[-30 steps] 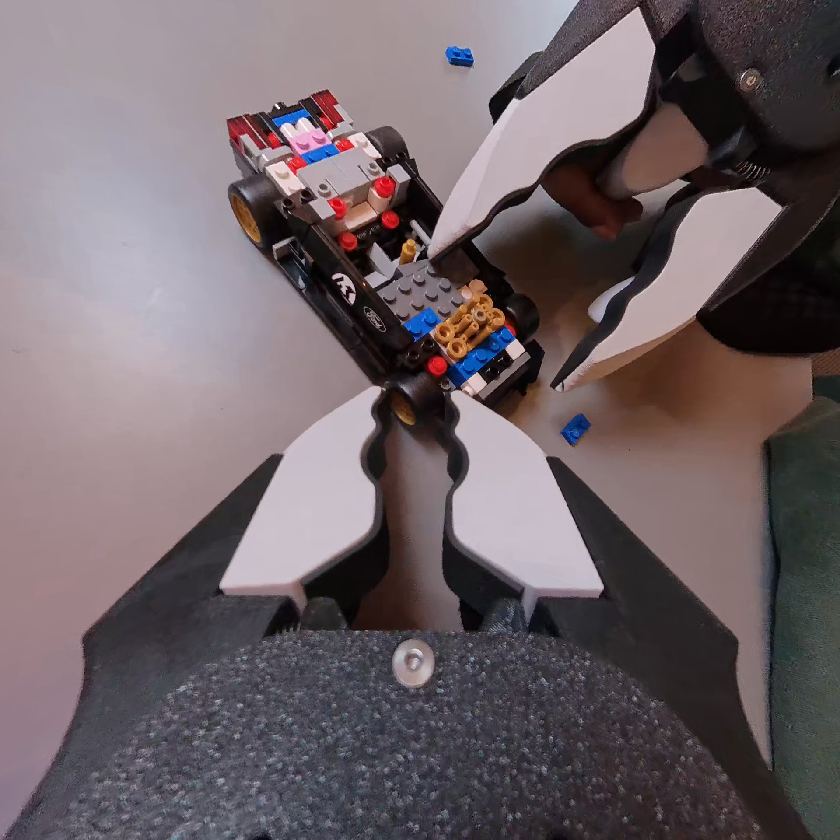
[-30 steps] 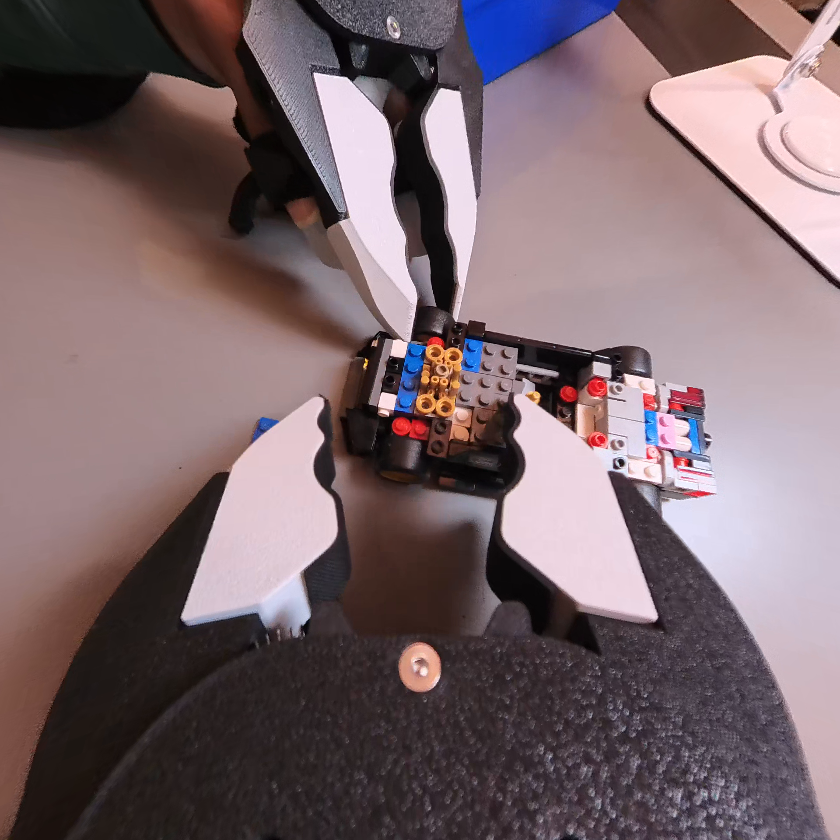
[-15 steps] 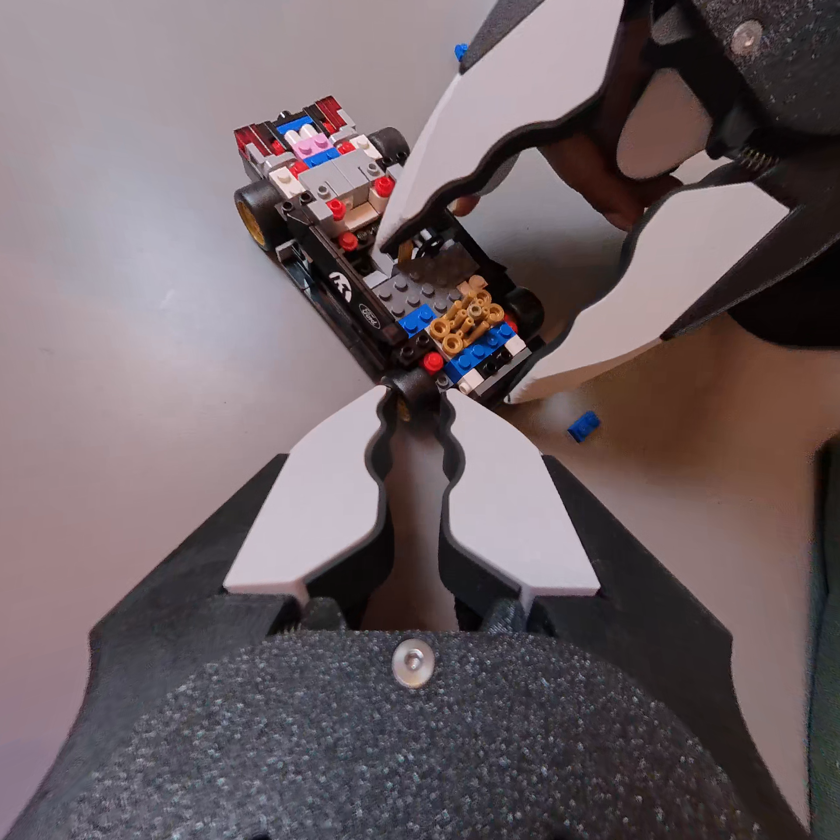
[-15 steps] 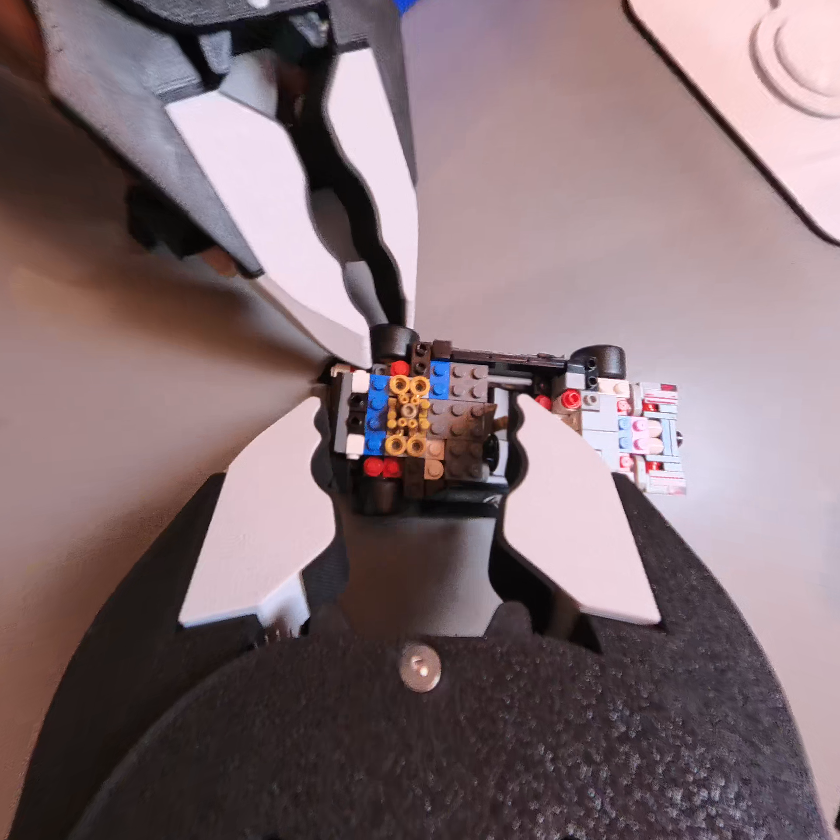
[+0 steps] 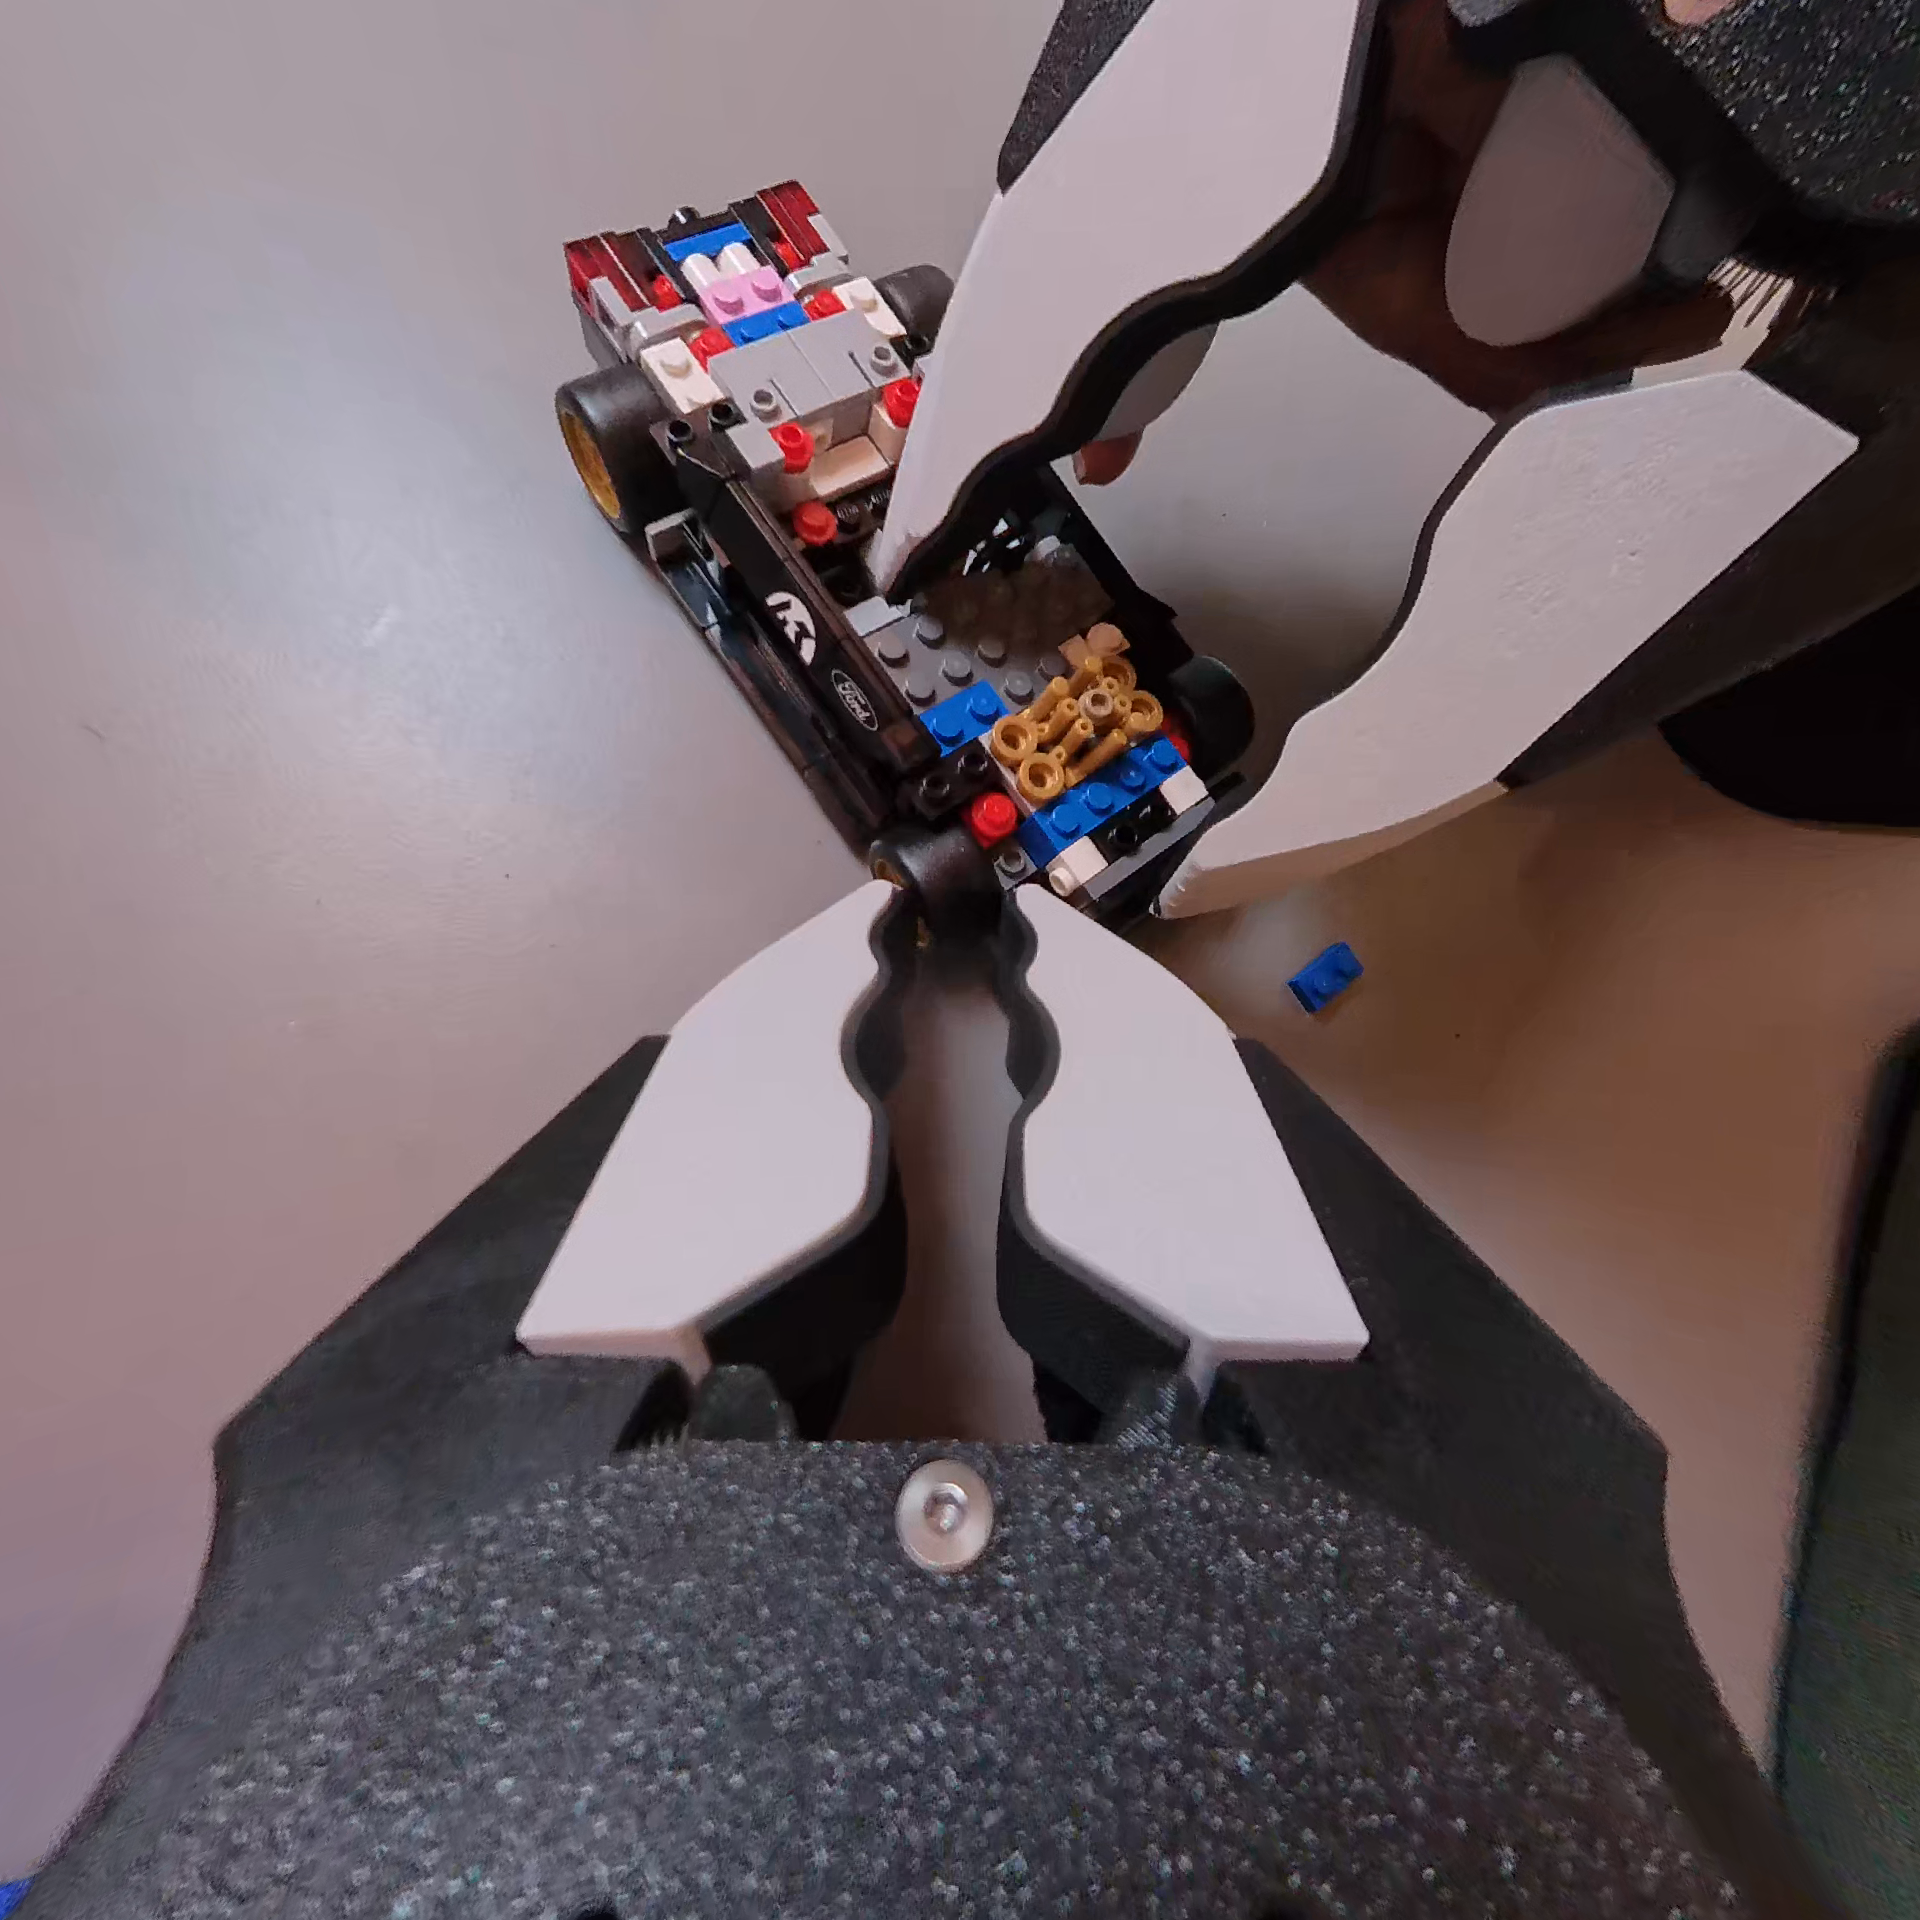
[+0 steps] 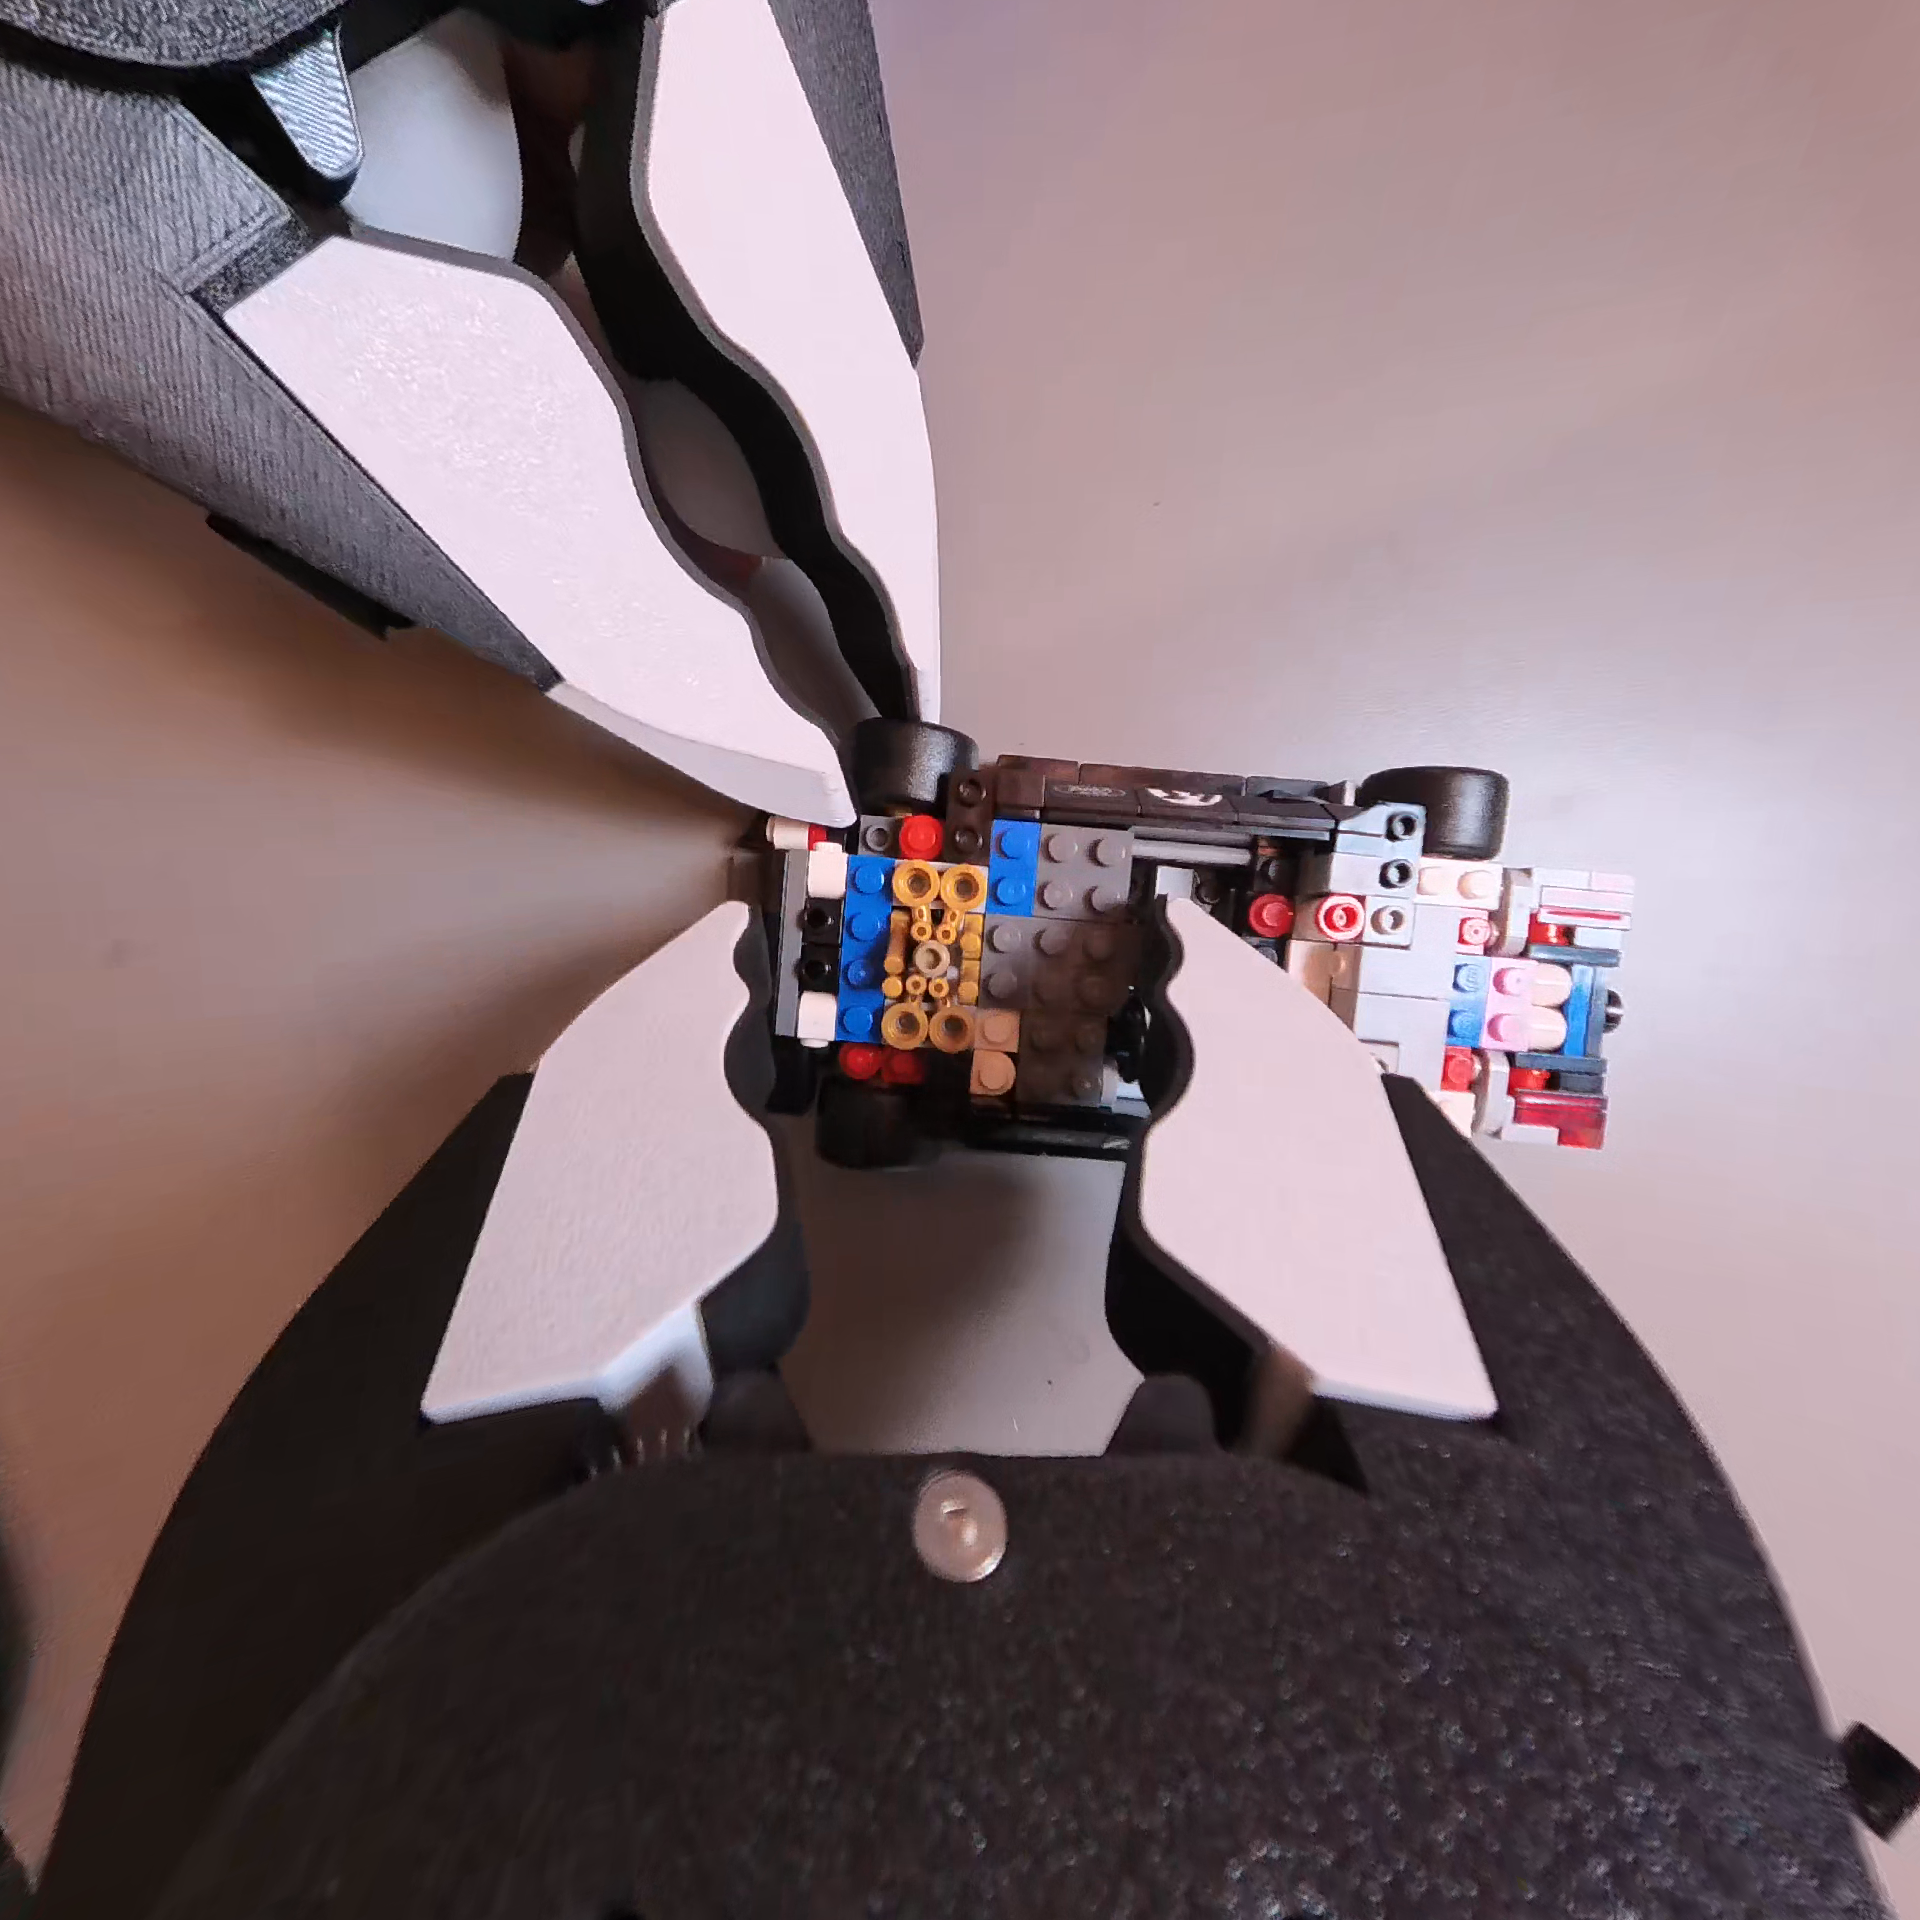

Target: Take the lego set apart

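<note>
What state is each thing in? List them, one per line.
Lego car: partly stripped, studs bare, on its wheels on the table.
Left gripper: shut on the car's front wheel.
Right gripper: open, fingers straddling the car's front section.
Loose blue brick: detached, flat on the table.

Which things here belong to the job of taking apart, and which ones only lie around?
Belong to the job:
- lego car, partly stripped, on the table
- left tongs, shut on the car's black wheel
- right tongs, open around the engine end of the car

Only lying about:
- loose blue brick beside the car, already off
</note>
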{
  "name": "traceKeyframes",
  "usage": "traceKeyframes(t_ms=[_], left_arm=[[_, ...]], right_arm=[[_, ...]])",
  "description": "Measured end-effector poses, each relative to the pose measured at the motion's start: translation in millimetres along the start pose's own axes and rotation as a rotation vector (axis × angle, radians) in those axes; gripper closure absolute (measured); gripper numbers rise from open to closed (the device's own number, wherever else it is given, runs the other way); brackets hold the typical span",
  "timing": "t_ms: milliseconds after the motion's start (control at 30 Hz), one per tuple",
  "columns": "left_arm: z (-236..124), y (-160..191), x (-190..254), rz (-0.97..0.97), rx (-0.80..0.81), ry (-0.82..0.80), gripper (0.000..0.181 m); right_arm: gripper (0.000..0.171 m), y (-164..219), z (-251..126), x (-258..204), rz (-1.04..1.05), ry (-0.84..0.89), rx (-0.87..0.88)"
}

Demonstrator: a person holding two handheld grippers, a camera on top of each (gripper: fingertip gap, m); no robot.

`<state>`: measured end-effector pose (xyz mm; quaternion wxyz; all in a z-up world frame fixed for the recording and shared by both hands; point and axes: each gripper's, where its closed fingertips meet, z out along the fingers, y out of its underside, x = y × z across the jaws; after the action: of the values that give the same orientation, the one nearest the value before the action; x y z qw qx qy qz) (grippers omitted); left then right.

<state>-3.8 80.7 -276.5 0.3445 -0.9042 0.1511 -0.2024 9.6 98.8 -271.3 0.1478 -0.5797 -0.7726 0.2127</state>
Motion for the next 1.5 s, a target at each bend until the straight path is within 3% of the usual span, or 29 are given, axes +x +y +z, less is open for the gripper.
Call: traceKeyframes(t_ms=[267,600,1000,1500], left_arm=[[-0.2,-1.2,0.9,-0.003,0.01,-0.004,0.165],[1.2,-6.4,-0.7,-0.101,0.062,0.049,0.164],[0.4,-5.5,-2.5,-0.146,0.053,-0.009,0.166],[-0.8,-5.8,-3.8,-0.3,0.184,-0.104,0.167]], right_arm=[[0.097,4.4,4.9,0.0,-0.105,-0.046,-0.147],[0.097,5.8,4.9,2.1,-0.099,-0.047,-0.179],[0.097,7.4,4.5,2.7,-0.079,-0.05,-0.202],[0.097,7.4,4.0,1.9,-0.046,-0.035,-0.185]])
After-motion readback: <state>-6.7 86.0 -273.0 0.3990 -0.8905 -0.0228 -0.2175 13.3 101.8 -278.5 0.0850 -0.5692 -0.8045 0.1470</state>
